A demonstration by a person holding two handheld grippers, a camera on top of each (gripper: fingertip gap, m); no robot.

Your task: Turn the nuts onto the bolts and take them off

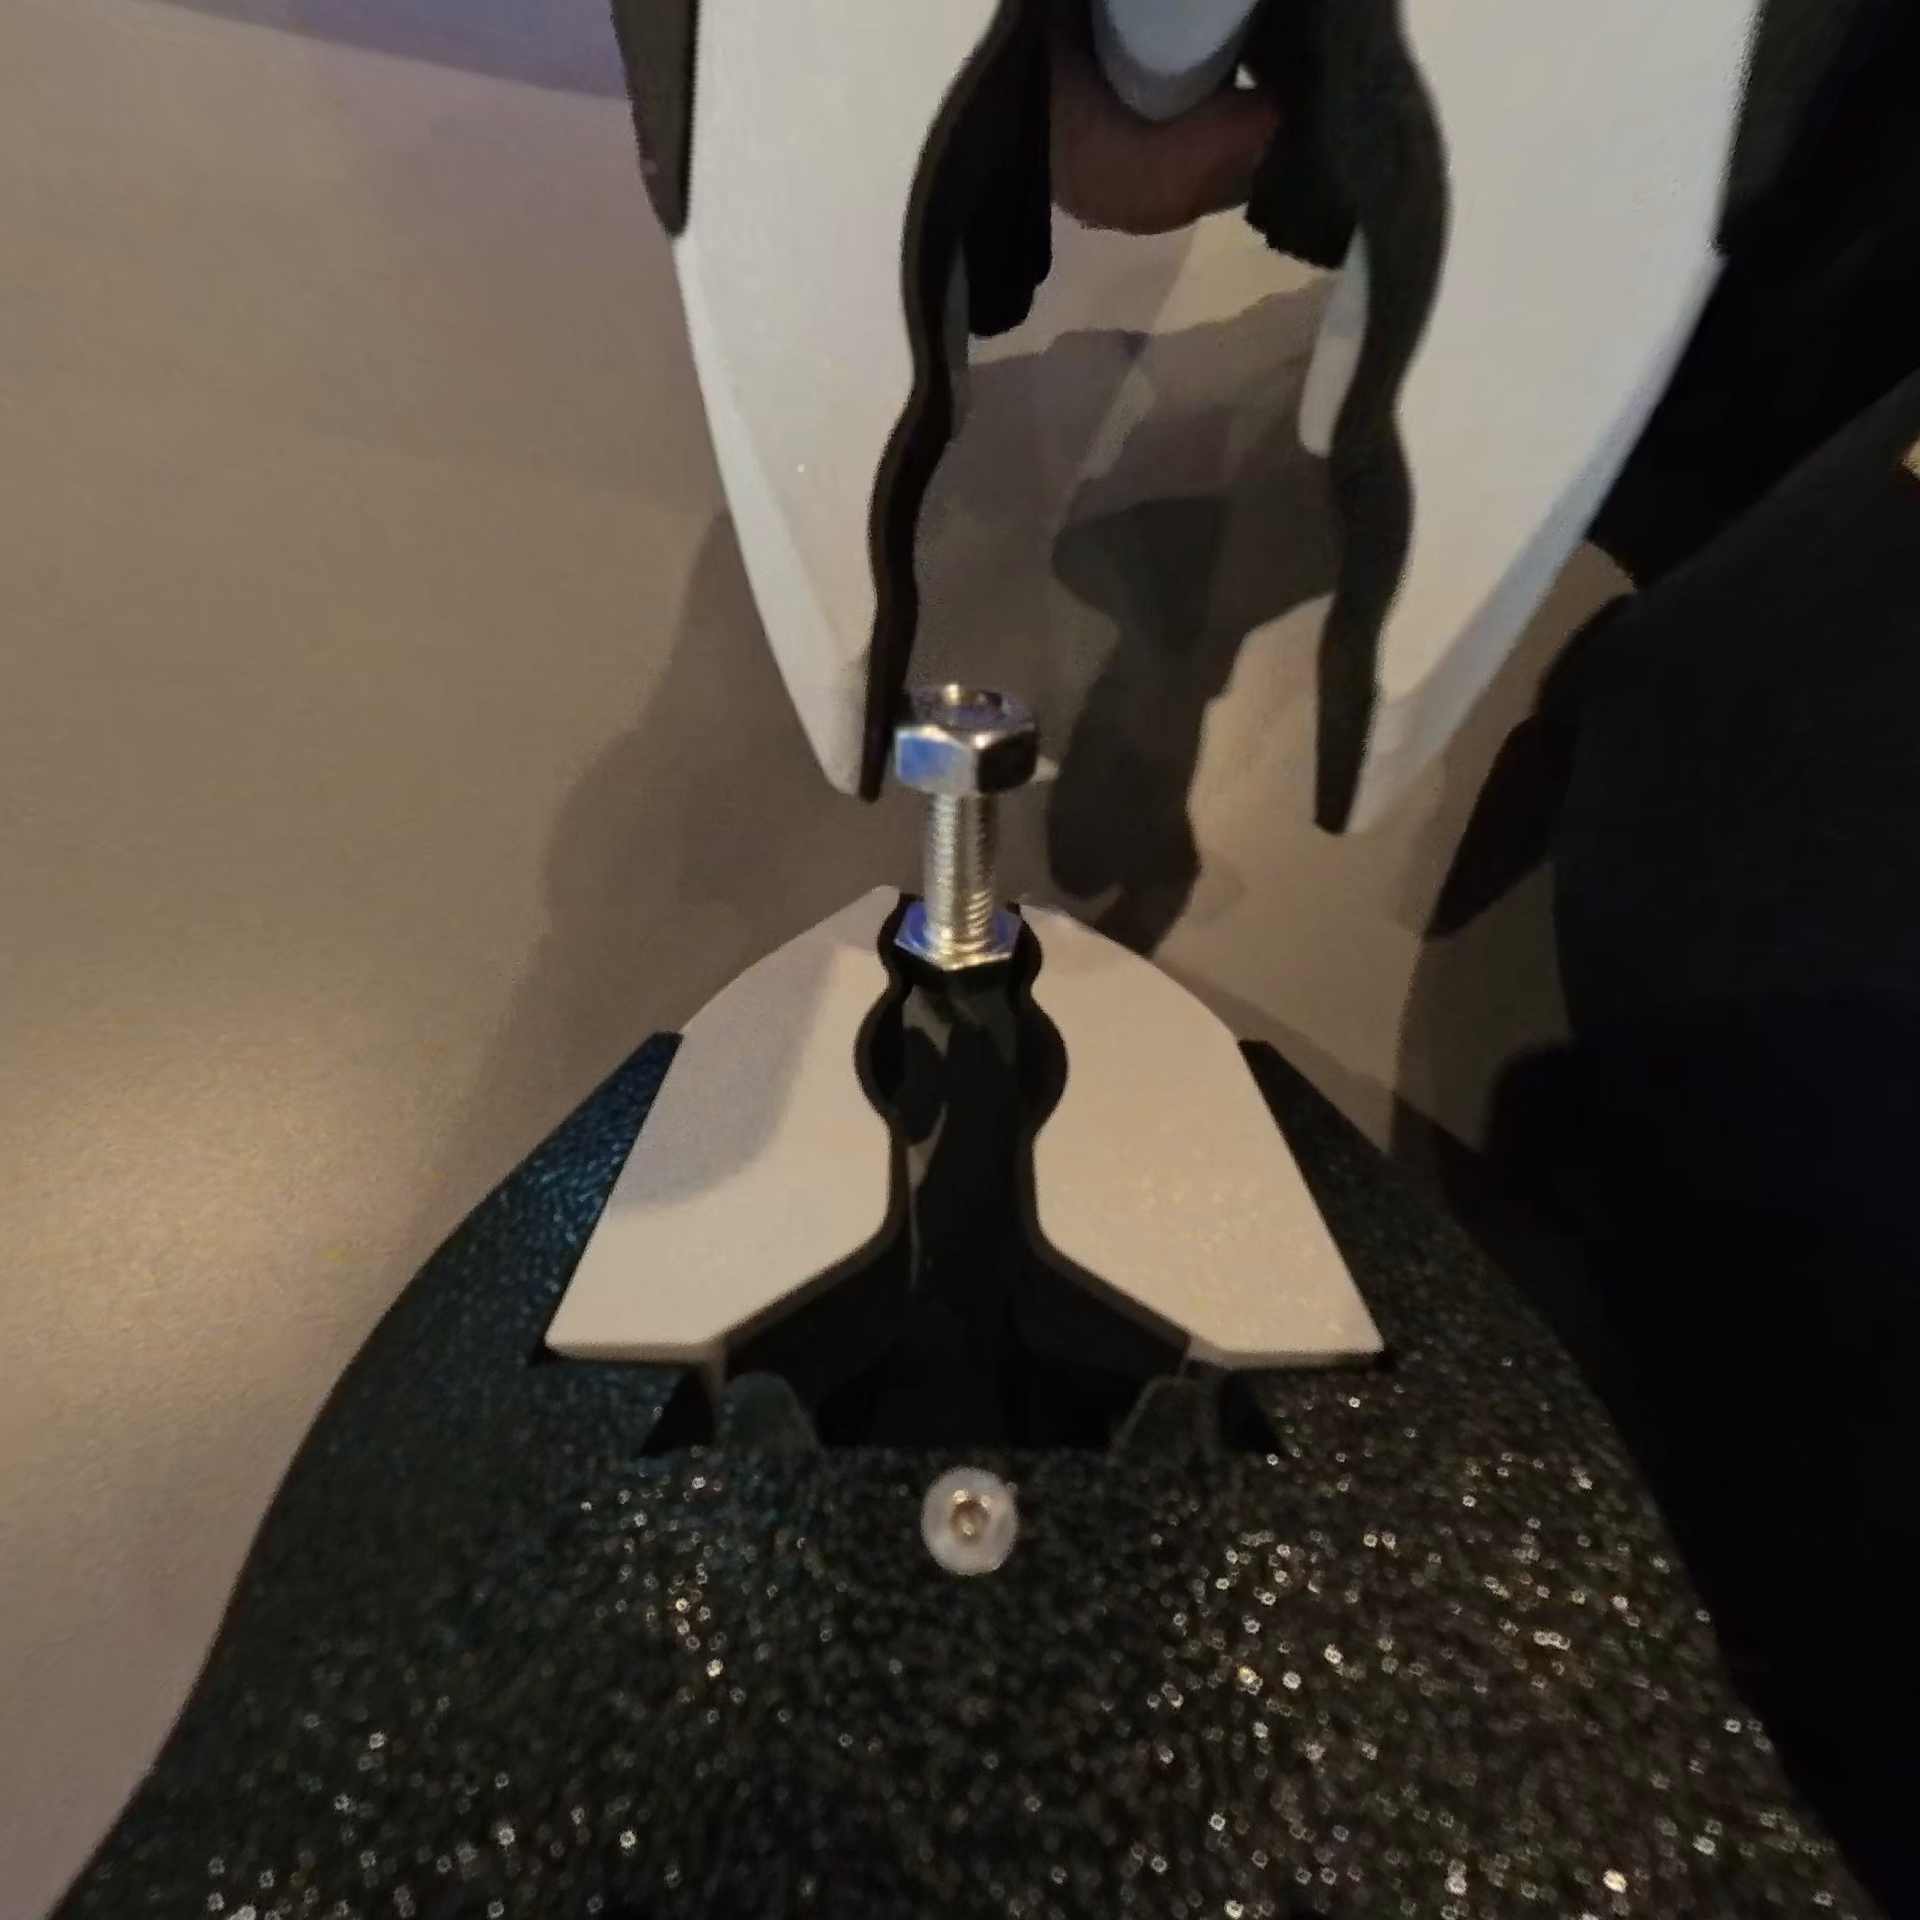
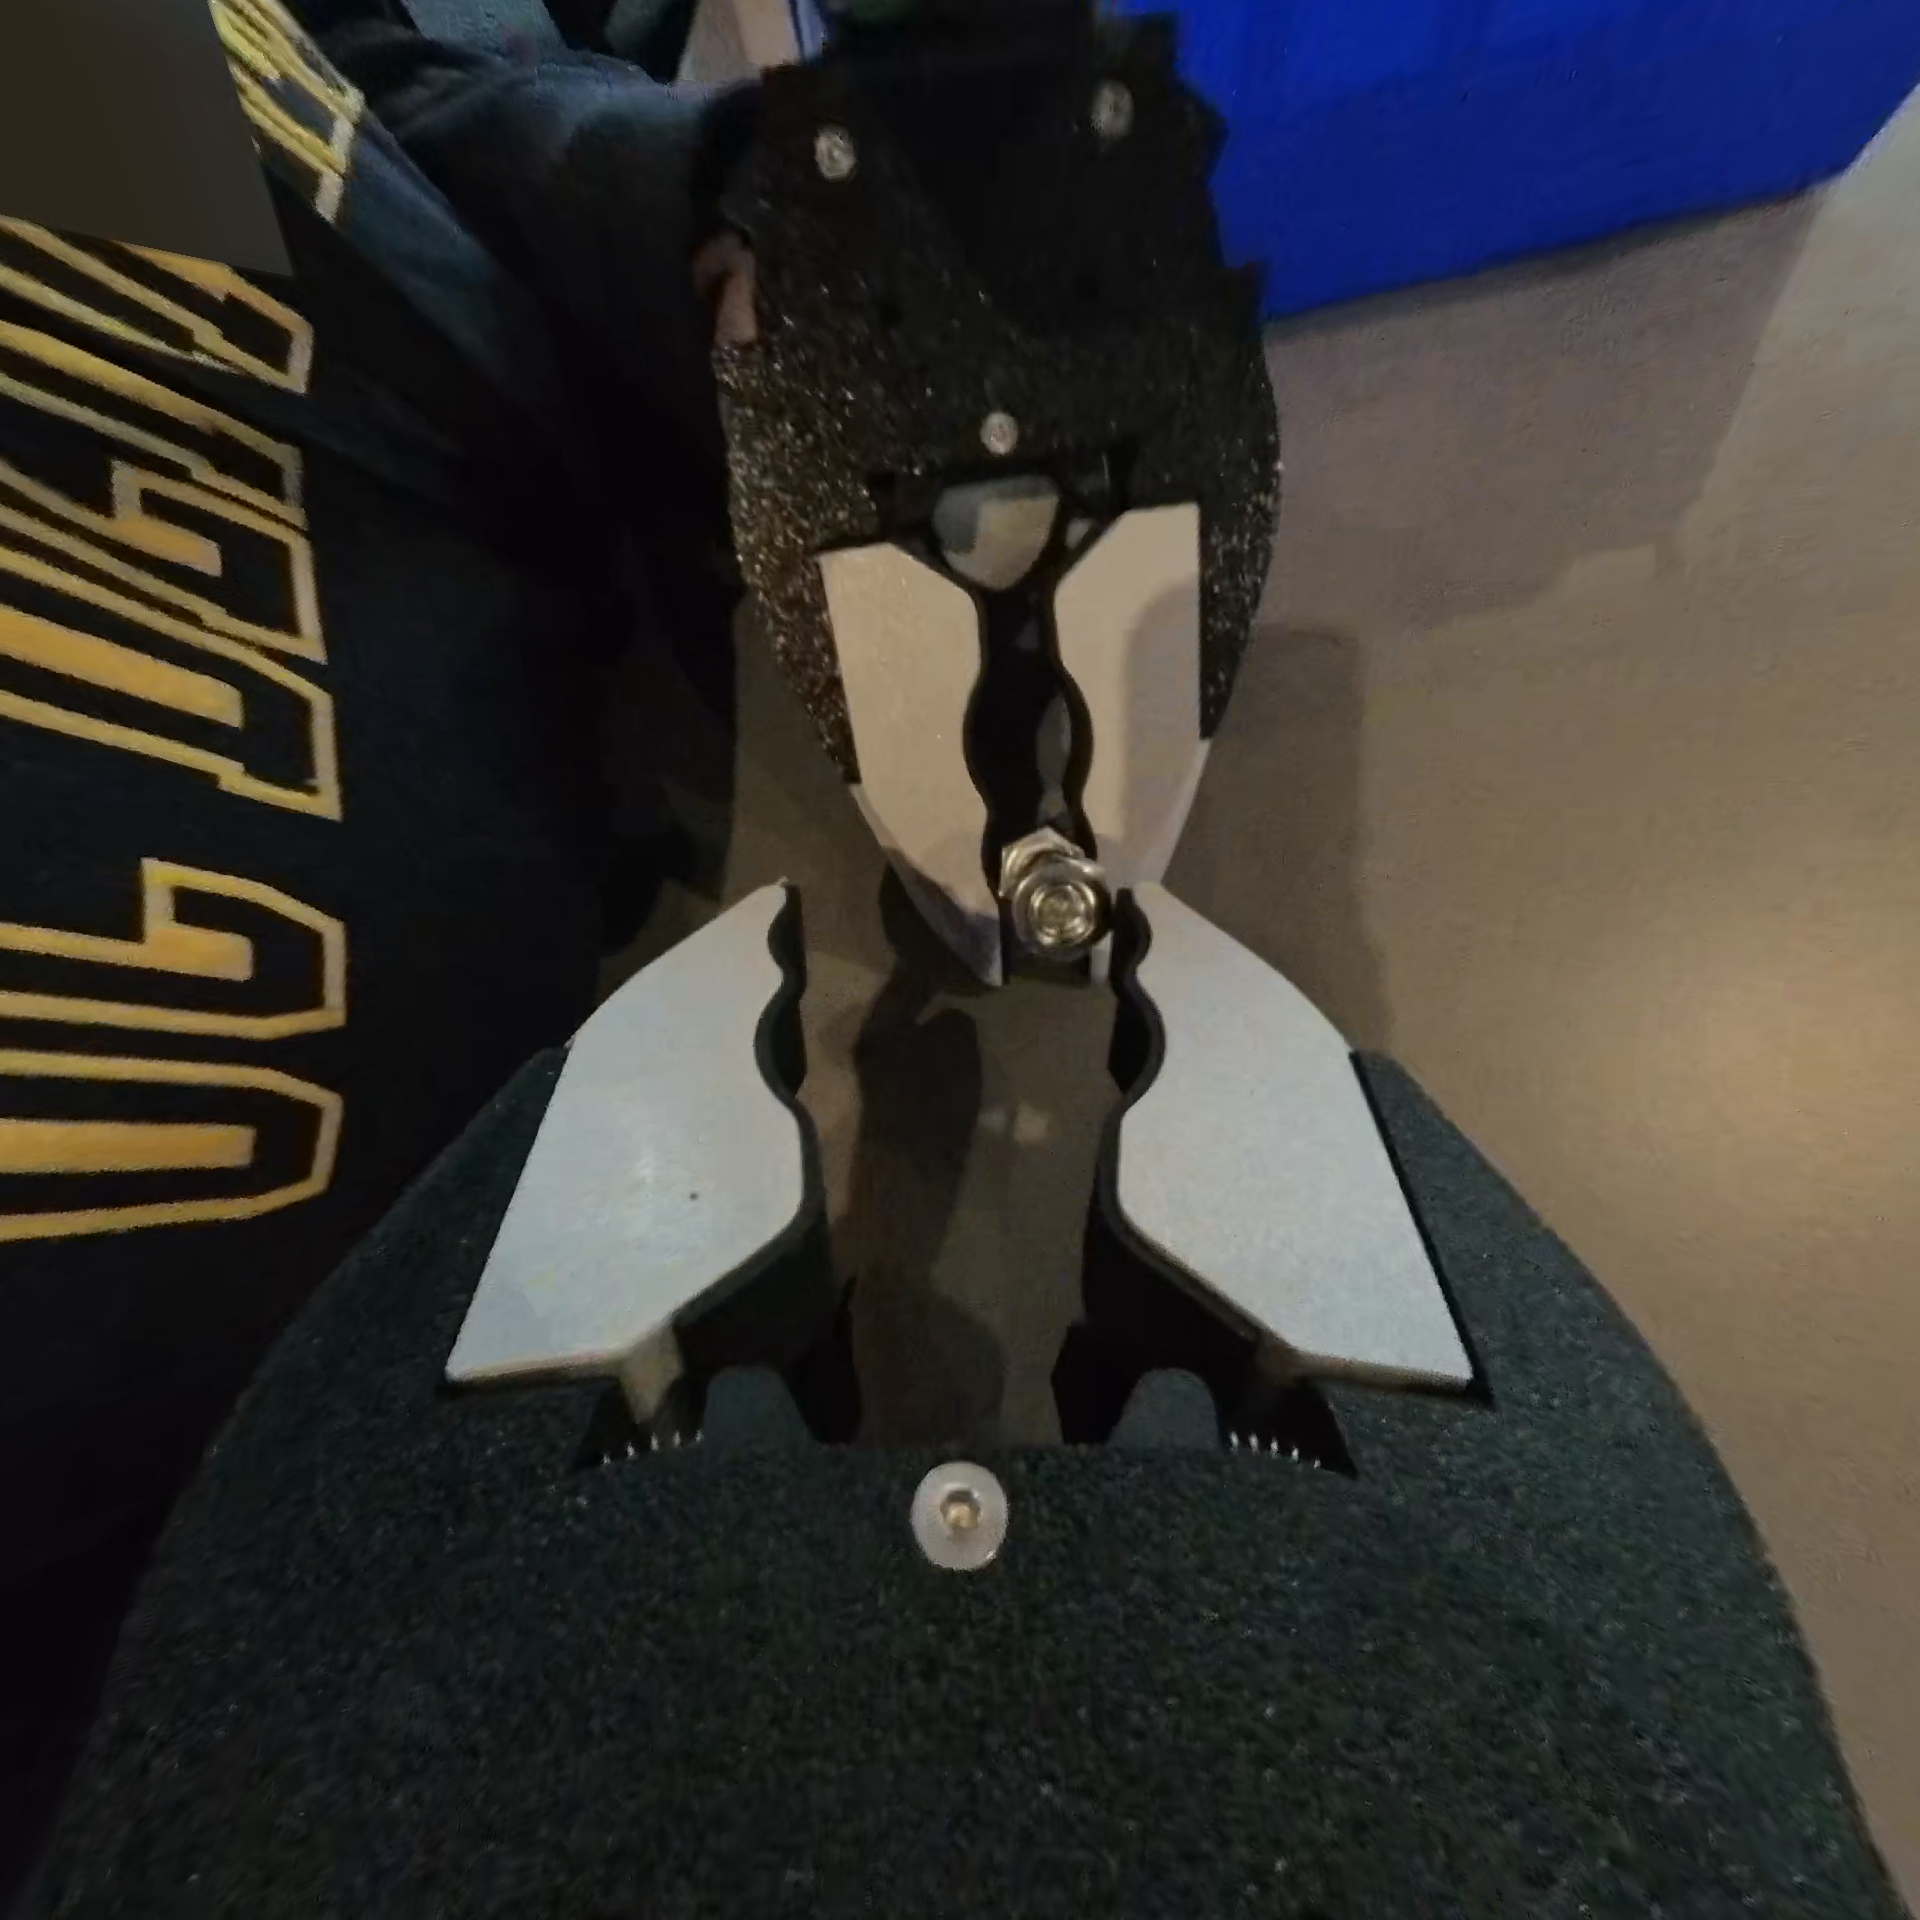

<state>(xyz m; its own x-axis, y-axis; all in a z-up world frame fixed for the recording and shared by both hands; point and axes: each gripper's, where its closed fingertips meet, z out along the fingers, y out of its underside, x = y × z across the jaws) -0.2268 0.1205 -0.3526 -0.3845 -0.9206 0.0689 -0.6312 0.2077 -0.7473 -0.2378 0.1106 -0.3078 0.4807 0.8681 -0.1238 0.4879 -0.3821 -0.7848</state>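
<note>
Bolt (image 1: 961, 821) stands with its hex head up, its nut (image 1: 954, 933) pinched in the closed tips of the left gripper (image 1: 956, 940). Beside the bolt head, the right gripper (image 2: 956, 935) hangs spread wide, one finger (image 1: 831, 582) touching the head. Only the right wrist view shows a dark lettered garment (image 2: 208, 727) and blue surface (image 2: 1507, 135) beyond the bolt.

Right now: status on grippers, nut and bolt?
Left gripper shut on nut. Right gripper open around bolt head. Nothing in the way.
</note>
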